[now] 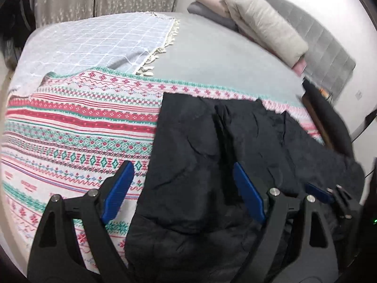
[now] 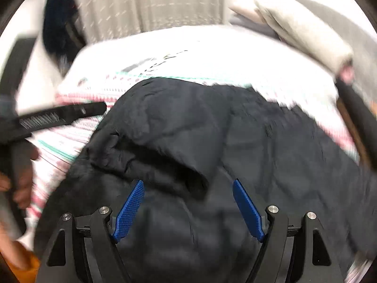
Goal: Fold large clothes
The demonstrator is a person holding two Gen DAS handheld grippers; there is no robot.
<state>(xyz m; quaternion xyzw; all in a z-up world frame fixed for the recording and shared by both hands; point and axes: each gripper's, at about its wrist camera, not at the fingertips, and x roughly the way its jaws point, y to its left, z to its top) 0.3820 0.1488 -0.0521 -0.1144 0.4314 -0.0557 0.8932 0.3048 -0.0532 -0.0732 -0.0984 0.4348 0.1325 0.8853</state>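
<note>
From your left wrist camera, the black garment [image 1: 223, 165] lies spread on the patterned blanket [image 1: 77, 129] covering the bed, probably laid flat for folding. Its long axis runs from near you away toward the pillows [image 1: 266, 21]. Your left gripper [image 1: 183, 184] hovers over the garment's left edge, fingers apart, holding nothing.

From your right wrist camera, blurred, the right gripper [image 2: 188, 202] hovers above a rumpled fold of the garment, fingers apart.
</note>
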